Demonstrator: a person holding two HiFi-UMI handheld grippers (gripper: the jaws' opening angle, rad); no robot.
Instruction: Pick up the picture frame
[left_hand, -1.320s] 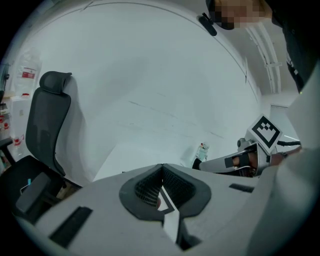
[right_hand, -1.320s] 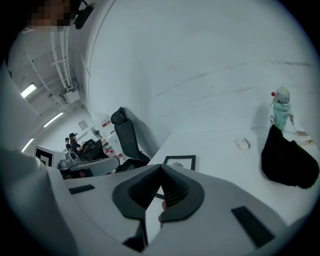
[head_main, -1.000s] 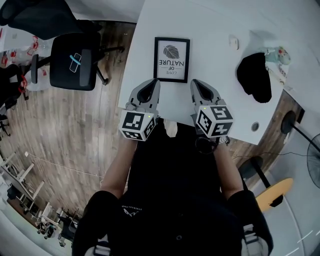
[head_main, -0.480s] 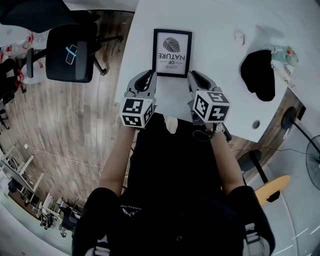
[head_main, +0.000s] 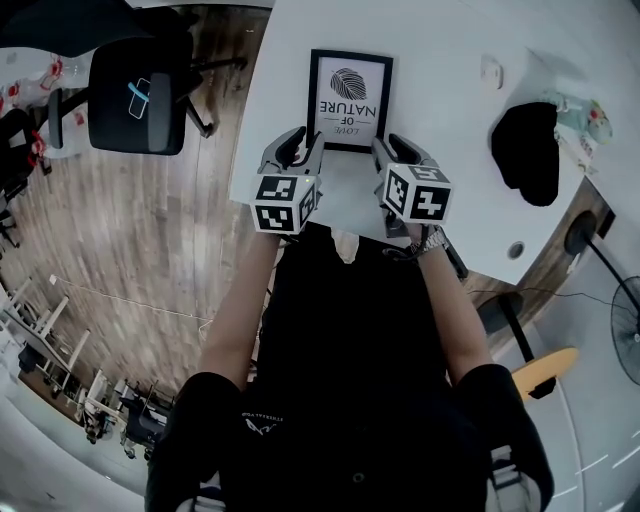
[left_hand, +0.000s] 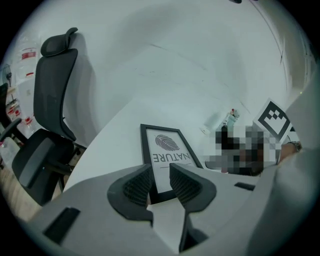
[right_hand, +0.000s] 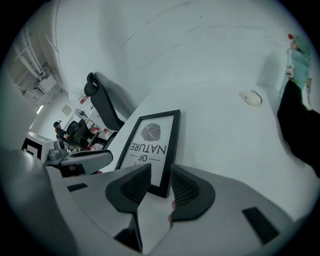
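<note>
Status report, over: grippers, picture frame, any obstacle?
Left gripper open, empty. Right gripper opening, empty. Picture frame flat on white table, near corners facing both jaws. Path clear.

Bright even light; fisheye warp; dark corners.

Thin black rectangular picture frame (head_main: 350, 100) holding a white print: dark leaf motif toward the far end, the words LOVE OF NATURE toward the near end, upside down as read from the near side. Lying flat and face up on a white table (head_main: 455, 175), long sides running near to far, close to the left edge.
</note>
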